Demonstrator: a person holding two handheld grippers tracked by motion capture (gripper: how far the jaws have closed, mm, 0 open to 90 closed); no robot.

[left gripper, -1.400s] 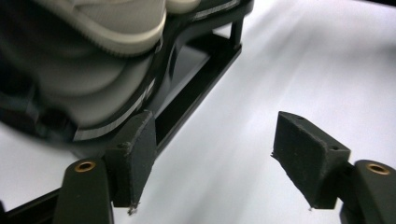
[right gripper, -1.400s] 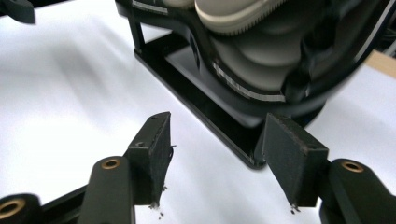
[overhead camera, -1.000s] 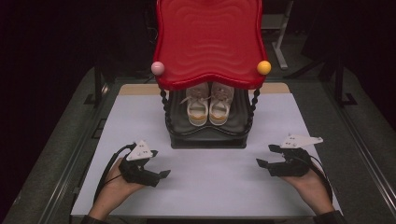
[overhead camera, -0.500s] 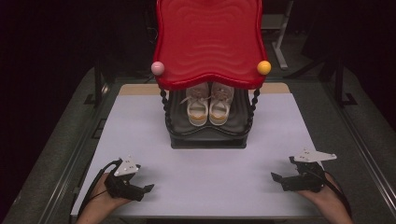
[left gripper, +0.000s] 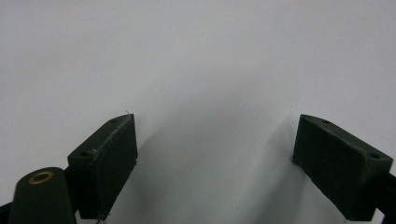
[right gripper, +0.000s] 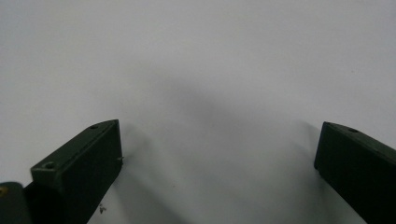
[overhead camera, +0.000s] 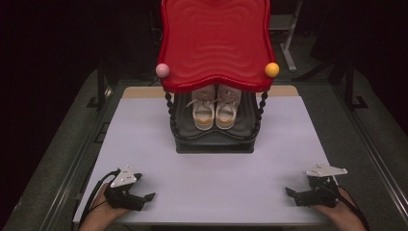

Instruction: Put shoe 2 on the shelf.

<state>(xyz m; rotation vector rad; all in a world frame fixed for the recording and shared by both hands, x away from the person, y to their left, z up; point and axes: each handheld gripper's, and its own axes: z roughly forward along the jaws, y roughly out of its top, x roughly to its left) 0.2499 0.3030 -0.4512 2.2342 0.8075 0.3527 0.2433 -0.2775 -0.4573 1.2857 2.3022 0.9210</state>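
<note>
Shoes [overhead camera: 215, 107], a pale pair with tan soles, stand side by side on the black lower shelf [overhead camera: 214, 137] of a small rack at the far middle of the counter [overhead camera: 211, 178]. They touch each other, with toes toward the person. A red wavy tray [overhead camera: 215, 43] tops the rack, with a pink ball [overhead camera: 162, 70] at its left front corner and an orange ball [overhead camera: 272, 69] at its right front corner. Black beaded posts [overhead camera: 169, 108] hold the tray above the shelf.

Left tool [overhead camera: 146, 197] rests low at the counter's near left corner, jaws spread with nothing between them; the left gripper view shows bare white surface between its pads [left gripper: 105, 163]. Right tool [overhead camera: 288, 192] sits at the near right corner, its jaws having just been opening and now spread wide, nothing between them. Both tools are well apart from the rack and point inward toward each other.
</note>
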